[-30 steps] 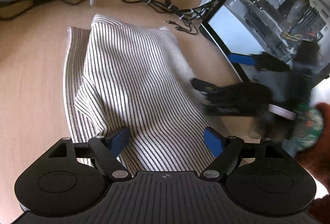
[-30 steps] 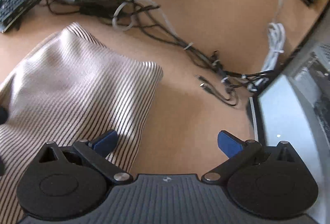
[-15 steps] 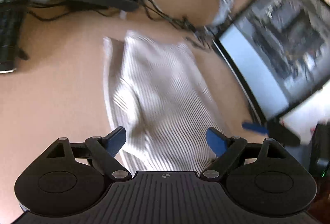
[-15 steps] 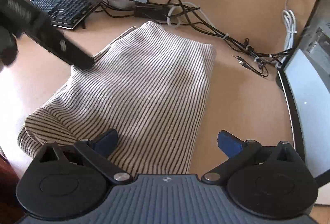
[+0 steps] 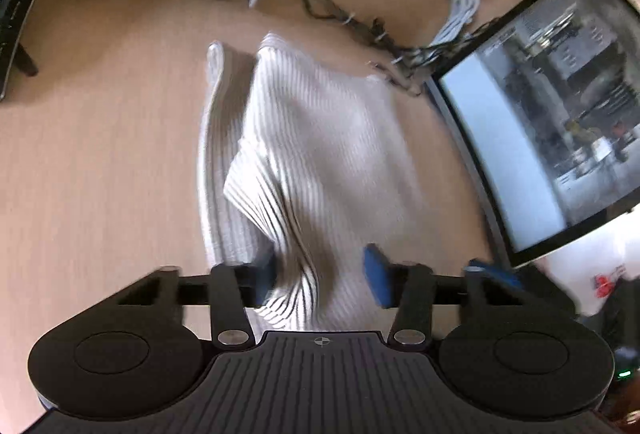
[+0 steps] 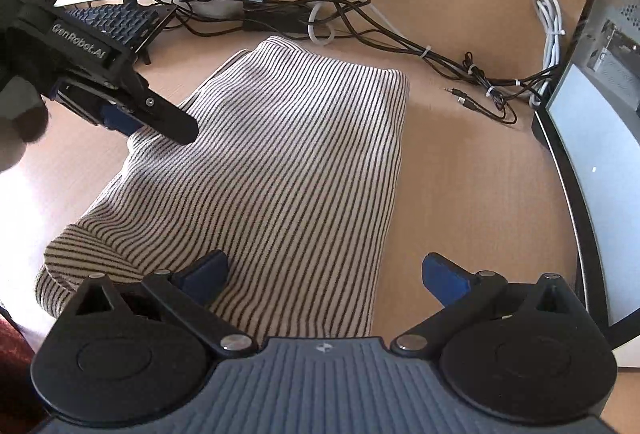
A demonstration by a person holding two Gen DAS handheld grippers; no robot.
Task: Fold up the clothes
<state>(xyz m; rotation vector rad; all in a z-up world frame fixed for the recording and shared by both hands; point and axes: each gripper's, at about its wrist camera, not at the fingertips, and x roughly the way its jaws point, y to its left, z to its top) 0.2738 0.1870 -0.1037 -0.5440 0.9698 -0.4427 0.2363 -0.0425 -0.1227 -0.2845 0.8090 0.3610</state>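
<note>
Striped shirt (image 6: 280, 170) runs lengthwise ahead of both open grippers, left gripper (image 5: 320, 274) over its raised fold, right gripper (image 6: 324, 272) empty.

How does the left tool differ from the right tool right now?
The left tool reaches over the left edge of the striped garment, where a fold stands up; the right tool sits at the near right edge, where the cloth lies flat. The left tool's jaws stand narrower than the right tool's wide-open jaws. The left wrist view is motion-blurred; the right wrist view is sharp. Both are open, with blue pads, gripping nothing.
</note>
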